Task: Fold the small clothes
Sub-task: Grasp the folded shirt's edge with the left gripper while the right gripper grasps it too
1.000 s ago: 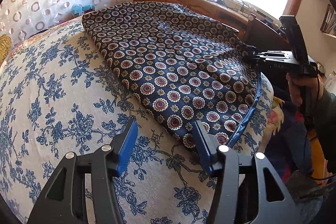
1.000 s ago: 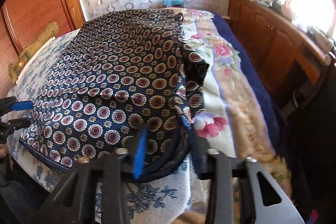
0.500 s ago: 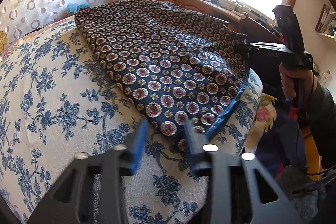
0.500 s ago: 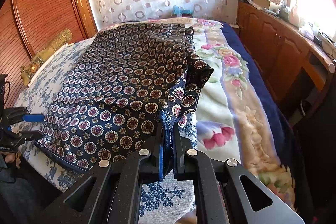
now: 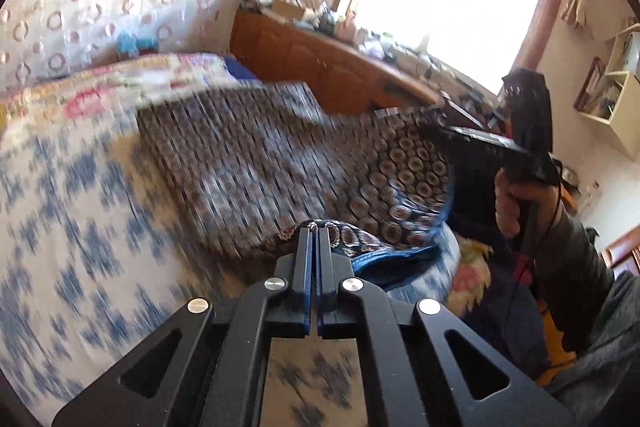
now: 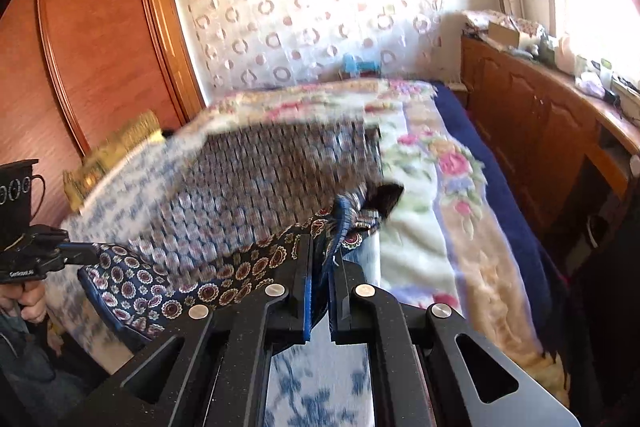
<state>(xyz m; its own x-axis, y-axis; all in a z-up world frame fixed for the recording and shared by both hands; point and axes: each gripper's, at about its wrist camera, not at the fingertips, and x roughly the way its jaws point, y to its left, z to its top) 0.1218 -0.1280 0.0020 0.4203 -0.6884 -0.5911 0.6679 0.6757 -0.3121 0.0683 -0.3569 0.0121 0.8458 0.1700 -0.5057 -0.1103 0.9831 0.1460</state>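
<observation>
A dark navy garment with a medallion print and a blue hem lies on the bed, its near edge lifted. My left gripper has its jaws closing to a tight pinch on the near left corner, the cloth pressed between the pads. In the right wrist view my right gripper is shut on the other near corner of the garment, the blue hem bunched between its fingers. Each gripper shows in the other's view: the right gripper holding the raised edge, and the left gripper at the far left. The far half is motion-blurred.
The bed has a white cover with blue flowers and a pink-flowered blanket on its window side. A wooden cabinet with clutter runs under the window. A wooden wardrobe stands at the bed's other side. A hand grips the right tool.
The left gripper's jaws went from wide apart to pinched on the corner. The right jaws closed on their corner. Both grippers have risen, lifting the garment's near edge off the bed.
</observation>
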